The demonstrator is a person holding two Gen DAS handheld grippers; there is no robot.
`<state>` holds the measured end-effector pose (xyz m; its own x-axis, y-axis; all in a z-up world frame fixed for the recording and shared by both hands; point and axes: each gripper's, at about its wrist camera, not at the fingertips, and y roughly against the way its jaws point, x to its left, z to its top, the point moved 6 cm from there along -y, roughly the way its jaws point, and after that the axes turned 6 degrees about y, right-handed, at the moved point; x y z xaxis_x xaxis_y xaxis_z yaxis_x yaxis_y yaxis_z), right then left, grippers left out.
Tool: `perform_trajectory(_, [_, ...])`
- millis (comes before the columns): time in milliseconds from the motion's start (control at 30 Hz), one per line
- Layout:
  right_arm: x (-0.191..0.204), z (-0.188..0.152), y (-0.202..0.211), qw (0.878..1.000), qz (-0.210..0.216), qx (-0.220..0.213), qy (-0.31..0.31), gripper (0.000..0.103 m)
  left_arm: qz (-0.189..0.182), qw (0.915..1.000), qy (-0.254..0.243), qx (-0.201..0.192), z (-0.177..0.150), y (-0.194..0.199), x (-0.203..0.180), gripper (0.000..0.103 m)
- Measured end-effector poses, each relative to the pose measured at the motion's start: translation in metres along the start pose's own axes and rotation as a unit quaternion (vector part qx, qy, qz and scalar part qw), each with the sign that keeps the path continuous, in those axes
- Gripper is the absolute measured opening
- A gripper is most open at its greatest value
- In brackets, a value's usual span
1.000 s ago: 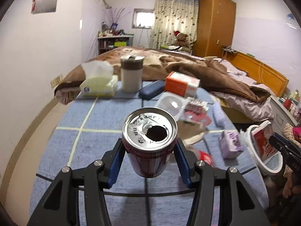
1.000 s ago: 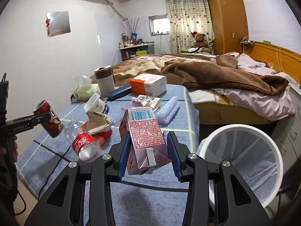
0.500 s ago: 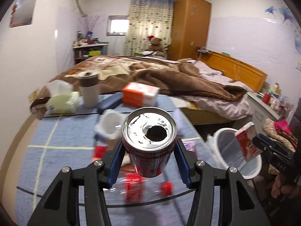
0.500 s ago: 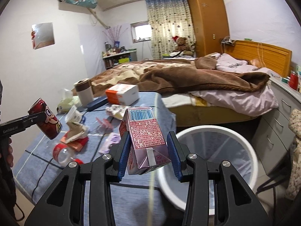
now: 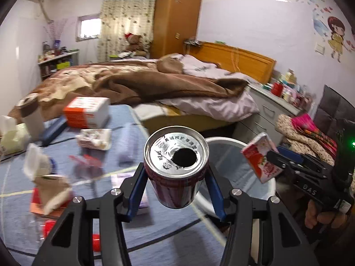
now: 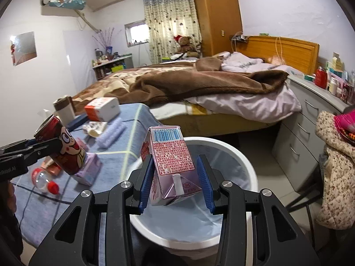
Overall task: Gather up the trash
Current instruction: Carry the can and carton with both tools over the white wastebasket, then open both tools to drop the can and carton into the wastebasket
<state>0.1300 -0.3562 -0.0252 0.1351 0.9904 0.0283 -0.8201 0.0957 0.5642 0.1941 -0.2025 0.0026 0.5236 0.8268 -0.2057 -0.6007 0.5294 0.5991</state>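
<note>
Red opened can [image 5: 176, 166] in left gripper [image 5: 175, 190]; pink carton [image 6: 170, 166] in right gripper [image 6: 175, 182].

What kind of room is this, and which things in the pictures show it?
It looks like a lived-in bedroom: a bed with a brown blanket, a tall wooden wardrobe, and a teddy bear by the curtained window.
</note>
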Motion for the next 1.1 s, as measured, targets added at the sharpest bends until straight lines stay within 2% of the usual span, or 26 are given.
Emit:
perform_trajectory(200, [-0.026,-0.013,-0.011,0.999,-0.020,0.026,-0.010,0.041,-0.020,0.9992,-0.017,0.030,-0.013,-0.029,-0.033,0.055])
perform_trajectory(333, [-0.037,-0.022,-0.019,0.998,-0.029,0.046,-0.012,0.041,-0.026,0.9984,-0.034,0.037,-0.022,-0.047,-0.054,0.055])
perform_trajectory(667, [-0.059,-0.034,-0.040,0.995,-0.051,0.087,-0.009,0.041,-0.042,0.9959,-0.041,0.069,-0.032,-0.077,-0.075,0.055])
perform_trajectory(733, [-0.061,-0.035,-0.041,0.994,-0.054,0.090,-0.009,0.041,-0.049,0.9959,-0.038,0.067,-0.032,-0.079,-0.077,0.059])
perform_trajectory(833, [-0.066,-0.036,-0.043,0.994,-0.054,0.094,-0.013,0.042,-0.055,0.9961,-0.032,0.062,-0.031,-0.078,-0.075,0.071])
perform_trajectory(1000, [-0.064,-0.039,-0.040,0.994,-0.053,0.094,-0.016,0.043,-0.052,0.9969,-0.018,0.056,-0.028,-0.073,-0.067,0.074])
perform_trajectory(1100, [-0.061,-0.037,-0.039,0.995,-0.051,0.089,-0.017,0.050,-0.045,0.9978,-0.010,0.049,-0.026,-0.066,-0.060,0.075])
